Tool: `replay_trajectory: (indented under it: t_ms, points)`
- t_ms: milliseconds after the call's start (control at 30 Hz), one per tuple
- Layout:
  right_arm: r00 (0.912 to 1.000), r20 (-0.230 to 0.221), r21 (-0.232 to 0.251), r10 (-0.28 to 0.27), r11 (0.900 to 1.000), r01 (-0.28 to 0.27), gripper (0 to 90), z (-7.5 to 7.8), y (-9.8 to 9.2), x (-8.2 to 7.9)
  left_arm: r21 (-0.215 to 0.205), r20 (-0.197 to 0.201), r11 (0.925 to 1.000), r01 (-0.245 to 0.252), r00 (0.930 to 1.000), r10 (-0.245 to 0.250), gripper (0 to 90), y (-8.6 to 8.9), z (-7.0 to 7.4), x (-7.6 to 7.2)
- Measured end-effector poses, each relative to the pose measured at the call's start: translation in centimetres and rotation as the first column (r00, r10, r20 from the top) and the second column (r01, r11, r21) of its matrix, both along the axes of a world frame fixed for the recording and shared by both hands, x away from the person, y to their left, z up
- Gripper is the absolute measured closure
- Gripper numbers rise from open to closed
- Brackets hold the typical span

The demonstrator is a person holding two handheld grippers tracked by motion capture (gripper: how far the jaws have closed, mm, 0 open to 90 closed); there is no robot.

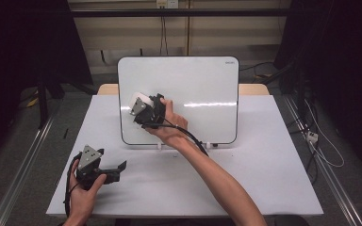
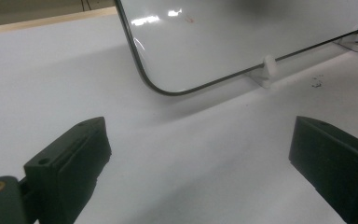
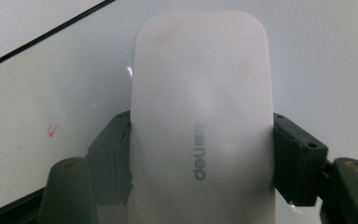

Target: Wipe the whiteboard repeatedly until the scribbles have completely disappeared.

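On the desk [image 1: 264, 179], listed left to right:

1. Left gripper [image 1: 115, 168], near the front left corner of the white desk surface, held in the person's left hand [image 1: 82, 190]. Jaws spread wide apart with nothing between them; the left gripper view shows bare desk in the gap. Grey three-cornered plate on top.

2. Whiteboard [image 1: 202, 84], upright on small white clip feet [image 2: 266, 70] at mid desk, black rim, glossy face with light glare. A small red mark [image 3: 51, 130] sits on its face near the eraser.

3. Eraser [image 3: 203, 126], white, rounded, oblong, grey "deli" lettering on its back. Clamped on both long sides by the right gripper [image 1: 139, 101], at the upper left part of the board face; it appears to lie against the board, though contact is hard to confirm.

4. Right hand [image 1: 172, 125], wrapped round the right gripper body, forearm crossing the desk from the front right, black cable trailing beneath the wrist.
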State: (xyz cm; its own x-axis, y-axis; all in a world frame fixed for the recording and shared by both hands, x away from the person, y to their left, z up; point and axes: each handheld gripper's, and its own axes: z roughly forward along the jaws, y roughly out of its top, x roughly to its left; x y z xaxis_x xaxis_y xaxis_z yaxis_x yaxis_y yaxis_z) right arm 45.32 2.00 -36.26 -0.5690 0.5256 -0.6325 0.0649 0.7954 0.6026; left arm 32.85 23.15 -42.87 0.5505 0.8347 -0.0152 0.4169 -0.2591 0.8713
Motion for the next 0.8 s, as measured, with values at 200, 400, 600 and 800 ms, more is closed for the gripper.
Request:
replay_trajectory:
  t_ms: [200, 400, 600, 800]
  points:
    - [0.9997, -0.007, -0.047, 0.023, 0.999, -0.023, 31.5, -0.9, -0.1, -0.8, 0.008, 0.005, 1.0000, -0.004, 1.0000, 0.004, 4.7, 0.0, 0.1, -0.1]
    - [0.9976, -0.028, -0.106, 0.063, 0.992, -0.066, 31.5, -2.6, 0.3, -2.3, 0.014, 0.001, 0.9999, 0.005, 1.0000, -0.005, 4.8, -0.3, 0.1, 0.0]
    - [0.9921, -0.044, -0.165, 0.117, 0.979, -0.123, 31.5, -4.2, 0.8, -3.6, 0.013, 0.002, 0.9999, -0.004, 1.0000, 0.004, 4.7, -0.3, 0.0, 0.0]
    - [0.9866, -0.061, -0.196, 0.151, 0.967, -0.161, 31.5, -5.1, 1.2, -4.2, 0.015, 0.005, 0.9999, 0.001, 1.0000, -0.001, 4.7, -0.5, 0.0, 0.0]
